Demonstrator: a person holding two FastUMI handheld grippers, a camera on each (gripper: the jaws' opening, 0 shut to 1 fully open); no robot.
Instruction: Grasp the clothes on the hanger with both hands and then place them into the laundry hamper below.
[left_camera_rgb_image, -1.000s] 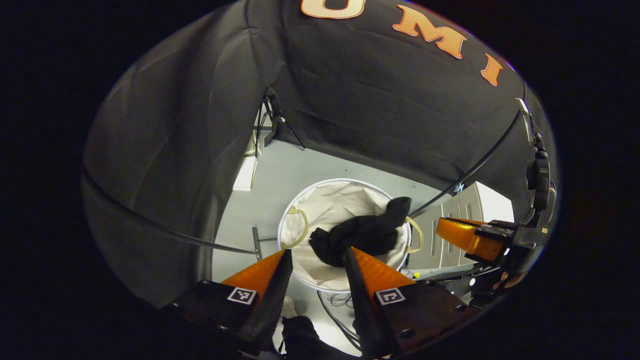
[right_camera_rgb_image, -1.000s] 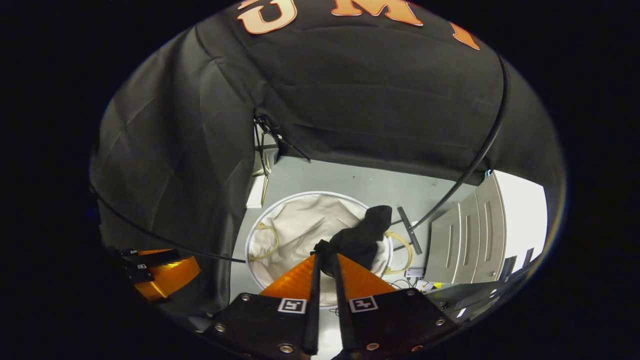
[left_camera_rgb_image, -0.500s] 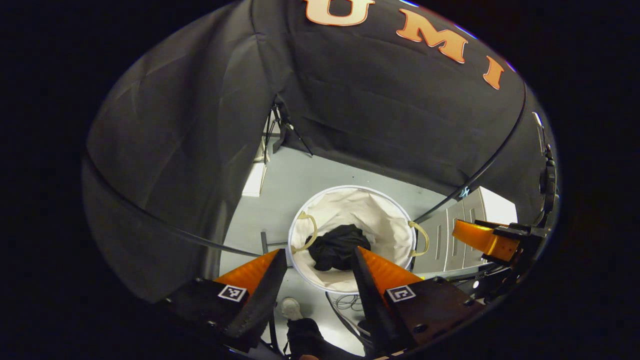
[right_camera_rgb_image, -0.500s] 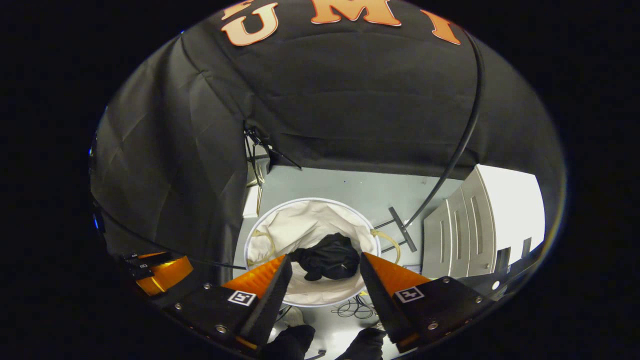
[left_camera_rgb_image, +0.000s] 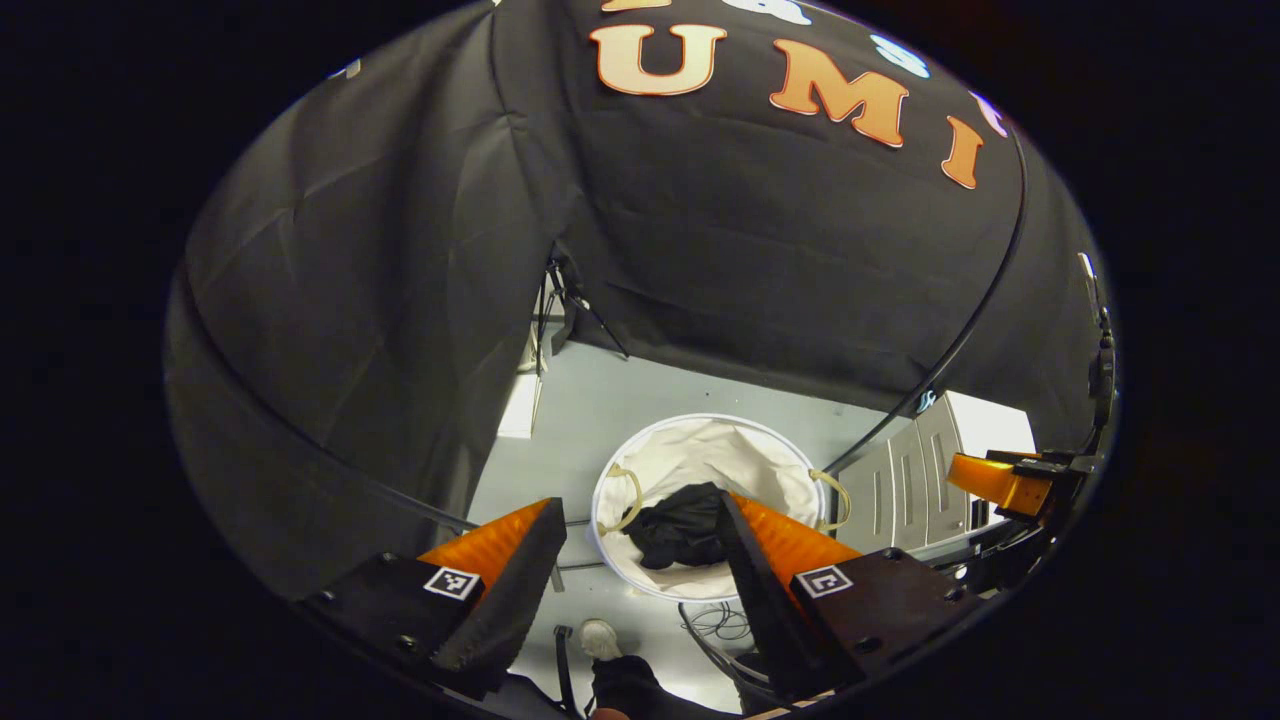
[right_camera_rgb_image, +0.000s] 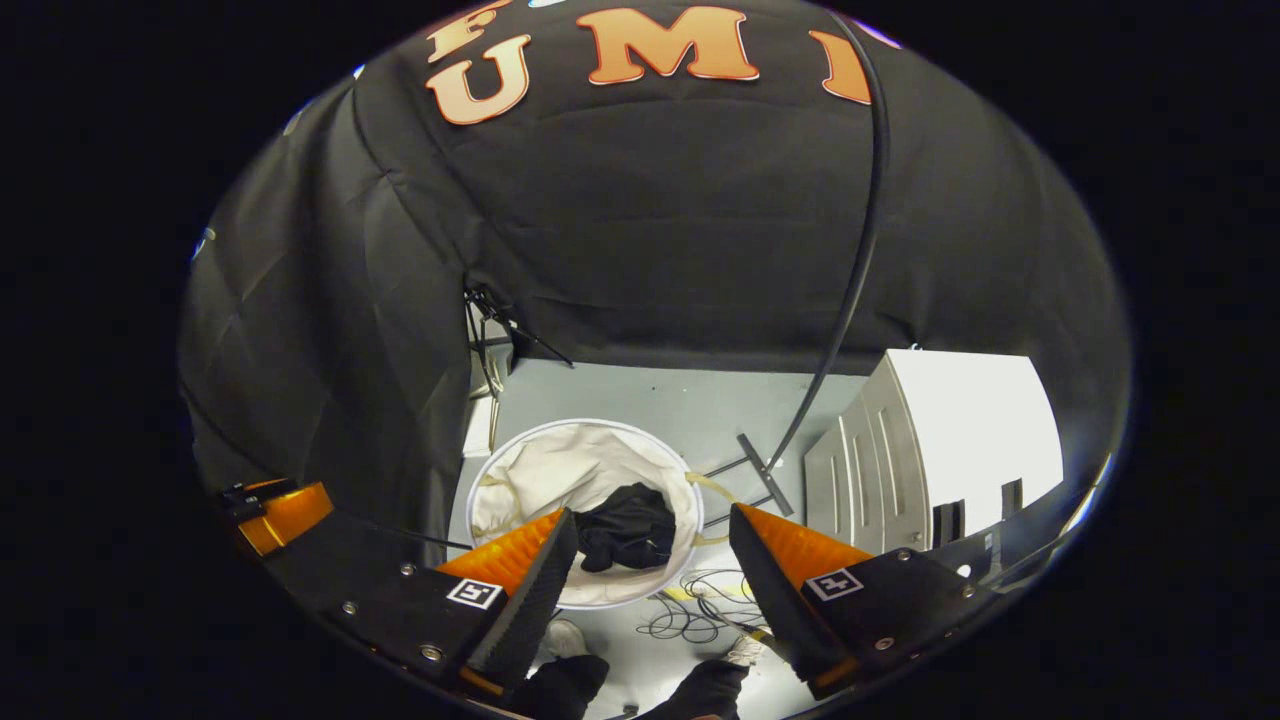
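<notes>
A dark garment (left_camera_rgb_image: 683, 525) lies crumpled inside the round white laundry hamper (left_camera_rgb_image: 700, 440) on the grey floor; the right gripper view shows the same garment (right_camera_rgb_image: 627, 525) in the hamper (right_camera_rgb_image: 530, 462). My left gripper (left_camera_rgb_image: 640, 515) hangs high above the hamper, open, nothing between its orange fingers. My right gripper (right_camera_rgb_image: 655, 525) is also open and empty above the hamper. The right gripper's orange finger (left_camera_rgb_image: 990, 480) shows at the right edge of the left gripper view, and the left gripper (right_camera_rgb_image: 285, 510) at the left edge of the right gripper view.
A white cabinet (right_camera_rgb_image: 930, 440) stands right of the hamper. A black curved rod (right_camera_rgb_image: 850, 270) with a foot bar (right_camera_rgb_image: 765, 475) rises beside it. Loose cables (right_camera_rgb_image: 690, 610) lie on the floor. A person's shoes (right_camera_rgb_image: 640, 690) show below. Tripod legs (left_camera_rgb_image: 570, 300) stand at the back.
The right gripper opened and let go of the garment, which dropped fully into the hamper. Both grippers have risen, so the hamper looks smaller.
</notes>
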